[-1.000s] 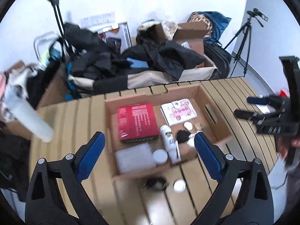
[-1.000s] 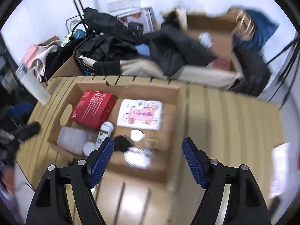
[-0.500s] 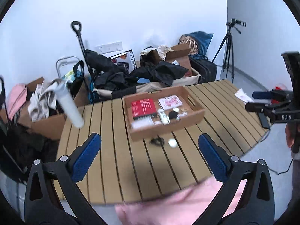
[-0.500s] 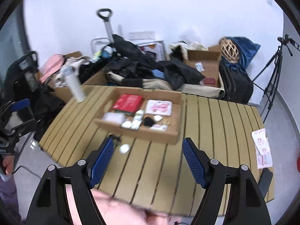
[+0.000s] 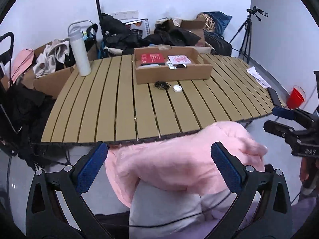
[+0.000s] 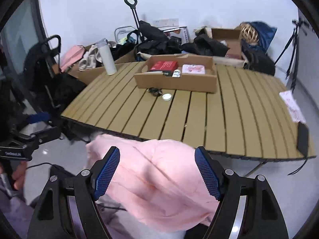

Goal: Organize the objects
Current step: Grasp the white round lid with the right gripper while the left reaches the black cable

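An open cardboard box [image 5: 171, 74] [image 6: 175, 82] sits at the far side of the slatted table [image 5: 119, 109]. It holds a red box [image 5: 152, 58], a pink and white pack [image 5: 179, 59] and small white items. In front of it lie a black tangle [image 5: 161, 85] and a round white lid [image 5: 177, 88]. My left gripper [image 5: 158, 147] and right gripper [image 6: 157, 149] hover off the table's near edge, both open and holding nothing. Only a person's pink fleece garment [image 5: 179, 159] shows behind the fingers.
A tall white bottle [image 5: 80, 57] stands at the table's far left corner. A paper sheet [image 5: 257, 75] and a dark phone [image 5: 274, 97] lie at its right edge, with a red cup [image 5: 296, 97] beyond. Bags, clothes, boxes and a tripod [image 5: 246, 33] crowd the back wall.
Both grippers have pulled back from above the box to beyond the table's near edge. The box now looks small and far, and the pink garment has come into view.
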`<move>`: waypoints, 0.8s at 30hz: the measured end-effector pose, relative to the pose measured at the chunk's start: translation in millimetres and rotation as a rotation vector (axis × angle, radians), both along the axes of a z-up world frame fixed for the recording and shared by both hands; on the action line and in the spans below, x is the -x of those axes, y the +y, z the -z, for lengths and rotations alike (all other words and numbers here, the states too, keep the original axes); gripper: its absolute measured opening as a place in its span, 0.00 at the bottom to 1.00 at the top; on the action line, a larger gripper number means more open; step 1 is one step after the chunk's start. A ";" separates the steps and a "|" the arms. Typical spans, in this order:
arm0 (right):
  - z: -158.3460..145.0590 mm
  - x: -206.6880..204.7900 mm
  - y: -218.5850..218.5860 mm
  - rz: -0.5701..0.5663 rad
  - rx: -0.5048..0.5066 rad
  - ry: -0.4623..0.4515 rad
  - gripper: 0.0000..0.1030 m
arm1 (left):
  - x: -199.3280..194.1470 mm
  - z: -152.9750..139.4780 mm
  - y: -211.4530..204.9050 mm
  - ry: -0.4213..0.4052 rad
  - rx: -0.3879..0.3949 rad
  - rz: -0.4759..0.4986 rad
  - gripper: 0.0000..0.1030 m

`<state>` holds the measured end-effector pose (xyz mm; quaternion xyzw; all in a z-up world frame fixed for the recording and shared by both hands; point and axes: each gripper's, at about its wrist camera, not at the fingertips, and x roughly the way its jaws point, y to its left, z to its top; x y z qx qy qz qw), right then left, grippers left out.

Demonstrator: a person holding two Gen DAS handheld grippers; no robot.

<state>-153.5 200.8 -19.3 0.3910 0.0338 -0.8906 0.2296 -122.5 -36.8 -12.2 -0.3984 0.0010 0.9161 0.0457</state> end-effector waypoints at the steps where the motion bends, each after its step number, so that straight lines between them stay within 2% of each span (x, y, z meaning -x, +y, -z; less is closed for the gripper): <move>1: 0.4 -1.5 -0.3 -0.004 0.022 0.008 0.78 | 3.1 2.4 -0.6 -0.002 -0.012 -0.002 1.00; 3: 3.1 -0.6 -0.6 -0.005 0.054 0.017 0.78 | 10.8 13.5 -3.4 -0.024 -0.037 -0.001 1.00; 5: 13.2 5.3 -5.7 -0.023 0.034 0.003 0.78 | 14.8 24.7 -6.7 -0.030 -0.050 0.005 1.00; 9: 23.4 29.0 -13.7 -0.067 0.000 0.055 0.76 | 42.5 39.7 -11.4 0.014 -0.031 0.016 1.00; 12: 36.3 71.6 -29.5 -0.120 -0.068 0.120 0.76 | 75.4 48.6 -18.5 0.012 -0.045 0.001 1.00; 14: 53.4 113.9 -43.2 -0.161 -0.100 0.105 0.74 | 99.9 56.3 -24.1 0.004 -0.069 -0.005 1.00; 16: 70.5 149.1 -57.4 -0.181 -0.129 0.078 0.67 | 122.1 63.8 -27.0 -0.003 -0.080 -0.008 1.00; 20: 109.3 216.4 -90.6 -0.208 -0.169 0.032 0.65 | 168.9 80.4 -31.2 -0.025 -0.115 -0.011 1.00; 23: 134.8 252.2 -110.9 -0.202 -0.189 -0.014 0.54 | 205.2 94.4 -31.9 -0.055 -0.171 -0.025 0.99; 24: 137.5 256.3 -113.7 -0.197 -0.200 -0.014 0.44 | 215.1 98.5 -31.1 -0.060 -0.187 -0.031 0.98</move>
